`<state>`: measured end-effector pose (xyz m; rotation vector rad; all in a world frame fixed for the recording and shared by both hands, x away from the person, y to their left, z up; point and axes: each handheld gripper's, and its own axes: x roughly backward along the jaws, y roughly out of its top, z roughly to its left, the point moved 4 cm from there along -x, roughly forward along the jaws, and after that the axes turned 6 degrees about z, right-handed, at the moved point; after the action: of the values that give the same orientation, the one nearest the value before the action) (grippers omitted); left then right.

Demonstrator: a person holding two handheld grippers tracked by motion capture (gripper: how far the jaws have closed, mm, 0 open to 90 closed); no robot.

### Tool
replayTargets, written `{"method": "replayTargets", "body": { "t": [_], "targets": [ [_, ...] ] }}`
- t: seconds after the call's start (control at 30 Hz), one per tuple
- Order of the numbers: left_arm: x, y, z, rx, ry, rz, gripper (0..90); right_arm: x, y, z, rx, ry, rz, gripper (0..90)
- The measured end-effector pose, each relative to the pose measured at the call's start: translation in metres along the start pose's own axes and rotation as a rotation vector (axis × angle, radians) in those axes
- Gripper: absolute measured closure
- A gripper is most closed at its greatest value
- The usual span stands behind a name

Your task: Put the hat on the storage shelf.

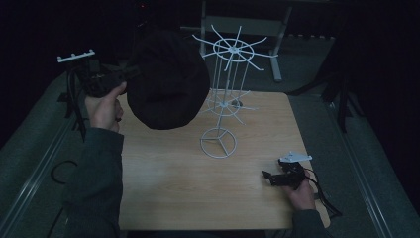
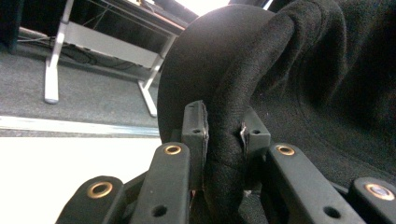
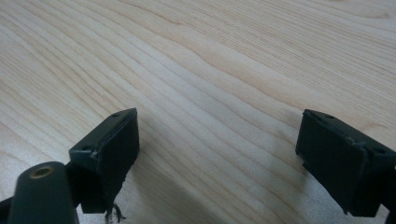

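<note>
High view: left gripper [image 1: 130, 74] pinches black felt hat [image 1: 166, 79], upper left, rim folded; right gripper [image 1: 270, 177] jaws wide, lower right.

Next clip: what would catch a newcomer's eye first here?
The big black hat, held up over the table's left rear by the left gripper, whose jaws pinch its brim. Right beside it, the white wire rack stands at the middle rear of the wooden table. The right gripper rests open at the table's front right.
</note>
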<state>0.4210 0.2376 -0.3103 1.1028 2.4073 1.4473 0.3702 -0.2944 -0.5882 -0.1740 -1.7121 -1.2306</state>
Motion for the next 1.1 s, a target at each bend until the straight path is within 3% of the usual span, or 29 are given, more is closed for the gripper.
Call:
{"method": "replayTargets", "body": {
  "t": [0.57, 1.1],
  "targets": [
    [-0.0032, 0.0038, -0.0021, 0.029, -0.002, -0.021, 77.9, 0.0000, 0.0000, 0.0000, -0.001, 0.000, 0.000, 13.3],
    [-0.0091, 0.0057, -0.0003, 0.084, 0.003, -0.037, 77.4, 0.0000, 0.0000, 0.0001, -0.001, 0.000, 0.000, 13.3]
  ]
}}
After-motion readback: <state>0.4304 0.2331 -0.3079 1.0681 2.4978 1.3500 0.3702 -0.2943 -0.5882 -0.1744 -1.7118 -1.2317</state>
